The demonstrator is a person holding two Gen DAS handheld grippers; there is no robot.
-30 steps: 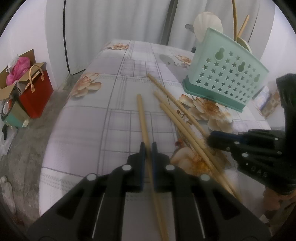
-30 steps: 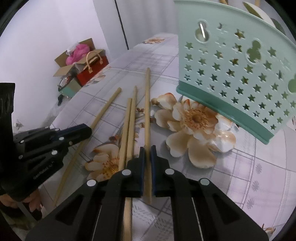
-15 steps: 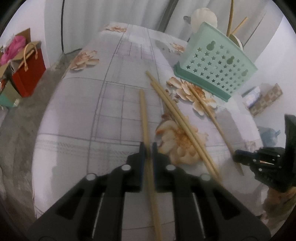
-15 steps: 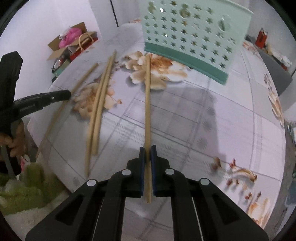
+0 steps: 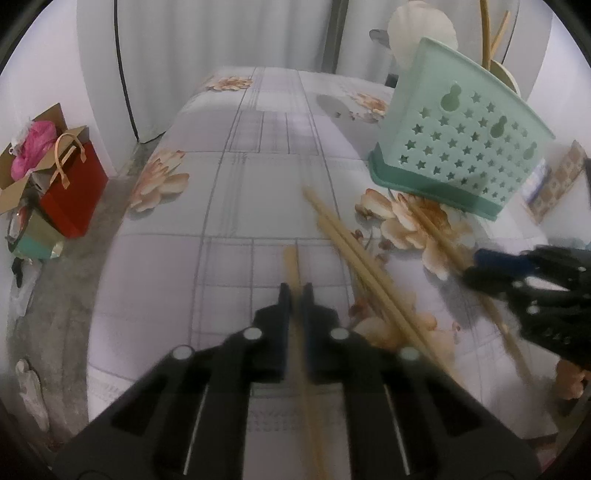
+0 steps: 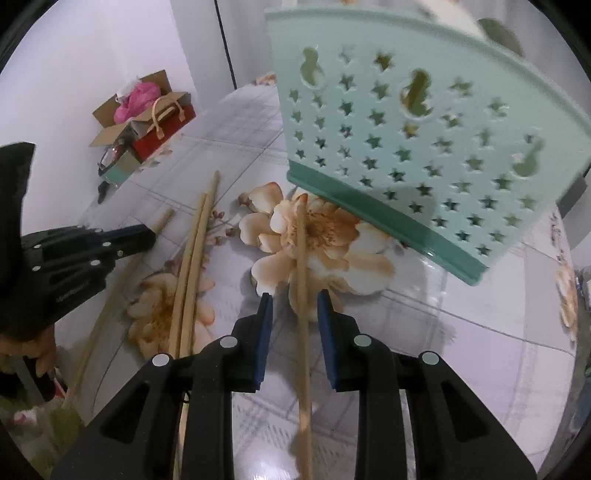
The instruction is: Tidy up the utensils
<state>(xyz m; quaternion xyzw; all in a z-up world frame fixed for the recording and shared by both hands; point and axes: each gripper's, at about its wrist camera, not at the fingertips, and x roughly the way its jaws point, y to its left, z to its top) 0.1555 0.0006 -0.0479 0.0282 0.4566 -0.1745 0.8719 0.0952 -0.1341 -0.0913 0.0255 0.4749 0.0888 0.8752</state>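
Several wooden chopsticks lie on a floral tablecloth before a mint green utensil basket (image 5: pixel 461 147) with star holes, also in the right wrist view (image 6: pixel 424 122). My left gripper (image 5: pixel 296 291) is shut on one chopstick (image 5: pixel 291 262) that points away from me. My right gripper (image 6: pixel 293 301) is open; a chopstick (image 6: pixel 301 258) lies between its jaws on the table, tip near the basket's base. Two more chopsticks (image 6: pixel 192 258) lie side by side to its left. The left gripper also shows in the right wrist view (image 6: pixel 140 236), and the right gripper in the left wrist view (image 5: pixel 476 264).
A red gift bag (image 5: pixel 74 184) and a cardboard box with pink stuffing (image 6: pixel 140 96) stand on the floor to the left of the table. A white shell-shaped object (image 5: pixel 421 26) and upright sticks rise behind the basket. The table edge is close on the left.
My right gripper has opened and let its chopstick down on the table near the basket. My left gripper stays shut on its chopstick and has moved closer to the basket.
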